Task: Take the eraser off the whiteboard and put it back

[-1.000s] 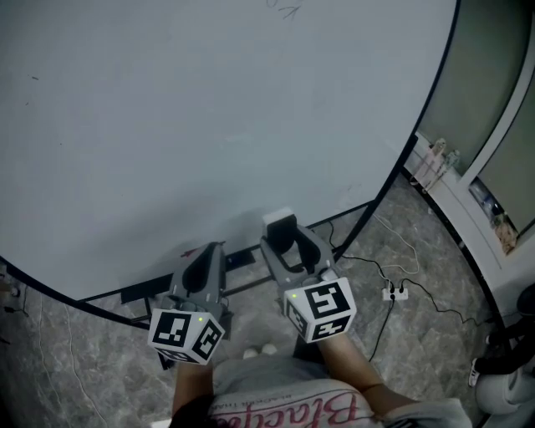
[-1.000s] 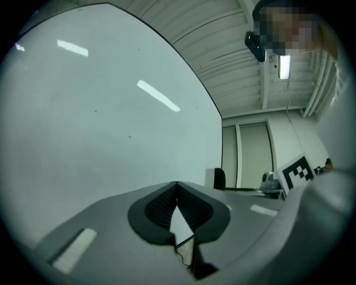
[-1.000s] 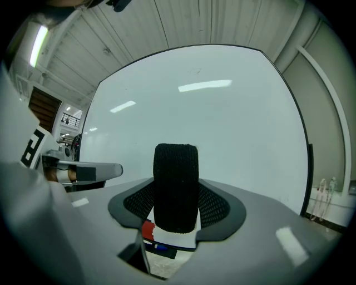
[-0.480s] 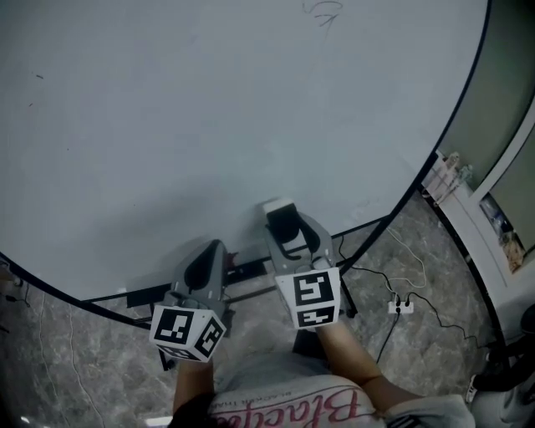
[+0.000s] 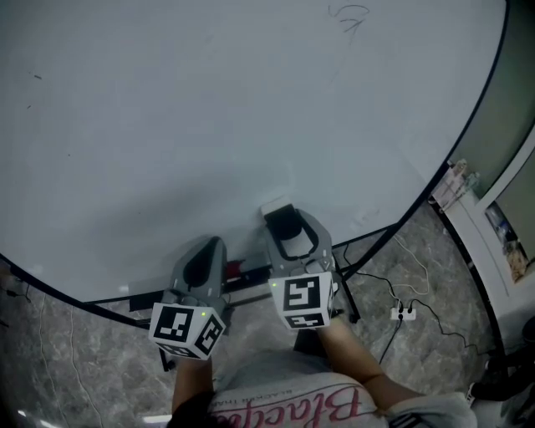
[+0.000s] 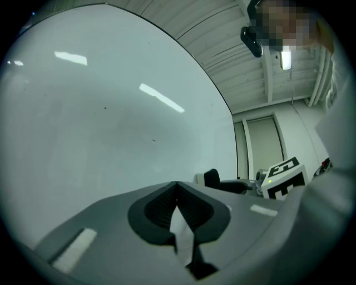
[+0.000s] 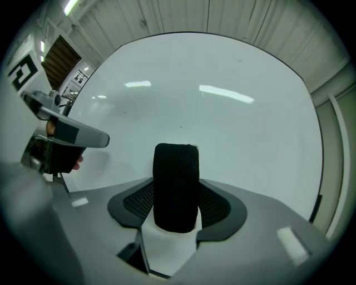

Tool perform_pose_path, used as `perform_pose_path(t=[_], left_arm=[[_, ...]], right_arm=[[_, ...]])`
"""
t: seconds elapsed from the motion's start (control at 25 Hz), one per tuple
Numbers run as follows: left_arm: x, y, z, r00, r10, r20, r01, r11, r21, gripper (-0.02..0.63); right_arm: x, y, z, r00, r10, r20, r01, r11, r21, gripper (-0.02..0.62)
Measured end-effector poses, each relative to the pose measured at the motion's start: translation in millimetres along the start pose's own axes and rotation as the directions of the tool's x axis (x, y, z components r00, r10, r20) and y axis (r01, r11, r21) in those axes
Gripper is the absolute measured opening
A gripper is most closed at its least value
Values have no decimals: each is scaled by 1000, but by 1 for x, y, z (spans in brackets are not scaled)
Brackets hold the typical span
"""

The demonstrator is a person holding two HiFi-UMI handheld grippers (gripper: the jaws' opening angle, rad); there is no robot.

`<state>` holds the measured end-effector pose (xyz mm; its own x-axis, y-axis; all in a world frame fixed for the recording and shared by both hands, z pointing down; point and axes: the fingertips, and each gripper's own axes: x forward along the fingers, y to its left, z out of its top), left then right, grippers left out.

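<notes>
Left tool (image 6: 177,188) is clenched on nothing, idle beside the right one. Right tool (image 7: 176,192) grasps the eraser (image 7: 176,167) by its sides, just short of the whiteboard (image 5: 209,109); contact cannot be confirmed. Risk, as I judge it: meeting the board tilted, or letting go before it seats, would drop it to the floor (image 5: 75,351).

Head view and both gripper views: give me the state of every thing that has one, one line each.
Large white black-rimmed whiteboard: upright, nearly blank, with a faint scribble near its top.
Right claw: shut on the black-felt eraser with white back.
That eraser: held upright close to the whiteboard; contact unclear.
Left claw: shut, nothing in it.
White power strip: seemingly in use.
</notes>
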<state>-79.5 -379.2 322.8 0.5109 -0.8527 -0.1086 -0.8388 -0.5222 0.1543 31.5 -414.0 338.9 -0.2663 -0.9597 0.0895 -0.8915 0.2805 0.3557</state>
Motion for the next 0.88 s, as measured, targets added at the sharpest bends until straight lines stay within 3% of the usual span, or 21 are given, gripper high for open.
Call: perform_pose_path(t=[0.36, 0.56, 0.88], left_arm=[[9, -5, -6, 1000, -16, -10, 16, 1000, -10, -2], [5, -7, -9, 1000, -13, -16, 12, 1000, -19, -2], [-10, -16, -11, 1000, -24, -18, 23, 999, -37, -2]], right_arm=[[0, 3, -1, 1000, 27, 14, -27, 999, -28, 241], [-5, 0, 3, 998, 31, 53, -30, 999, -16, 384], [-31, 3, 2, 999, 22, 44, -23, 999, 24, 396]])
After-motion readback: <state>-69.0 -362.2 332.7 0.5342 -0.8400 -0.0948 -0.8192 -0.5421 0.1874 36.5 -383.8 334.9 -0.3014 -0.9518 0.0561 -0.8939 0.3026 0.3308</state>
